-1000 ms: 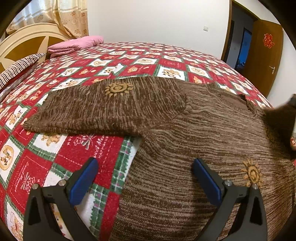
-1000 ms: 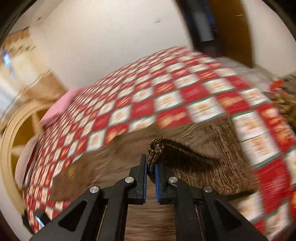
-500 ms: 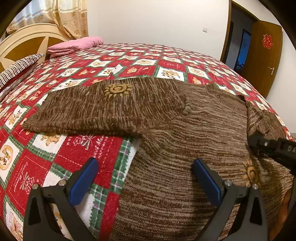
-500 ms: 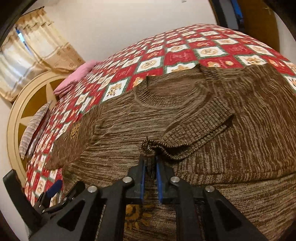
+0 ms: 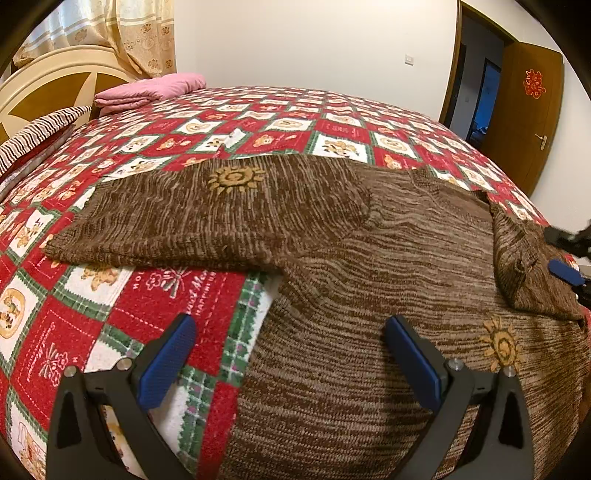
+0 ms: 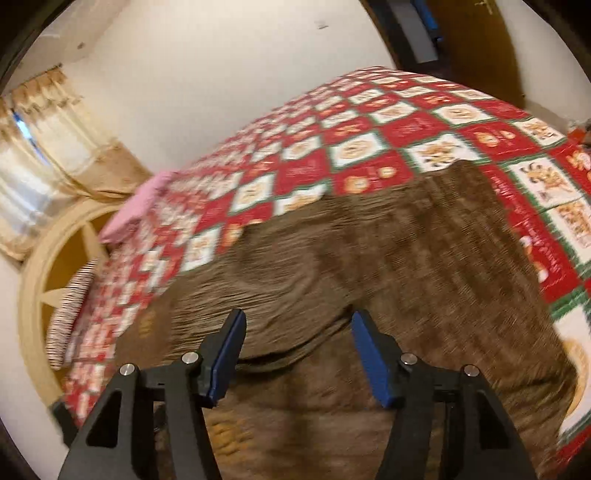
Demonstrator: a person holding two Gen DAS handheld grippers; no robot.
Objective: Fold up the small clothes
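brown knit sweater [image 5: 369, 266] lies flat on the bed, across the red-and-white patchwork quilt [image 5: 110, 317]. the sleeve on the right-gripper side [image 5: 524, 258] is folded in over the body, its cuff resting on the chest area; i judge it is laid there to narrow the garment. the other sleeve [image 5: 207, 218] lies stretched out sideways on the quilt, not yet folded, so roughly one sleeve fold is done.

right gripper [image 6: 297, 354]: jaws opening, nothing between the blue pads, only sweater fabric below them. the view is motion-blurred, so whether the fingertips touch the knit i cannot tell. reads as a release, so the sleeve stays where it is put.

left gripper [image 5: 291, 362]: jaws wide apart, holding nothing, poised over the lower body of the sweater near its side edge. likely waiting there so it can reach the outstretched sleeve.

outward: pink folded bedding [image 5: 147, 90] and a striped cloth [image 5: 40, 129] by the cream headboard [image 5: 48, 92]; curtain [image 5: 125, 33] behind, wooden door [image 5: 532, 122] open at the far side.
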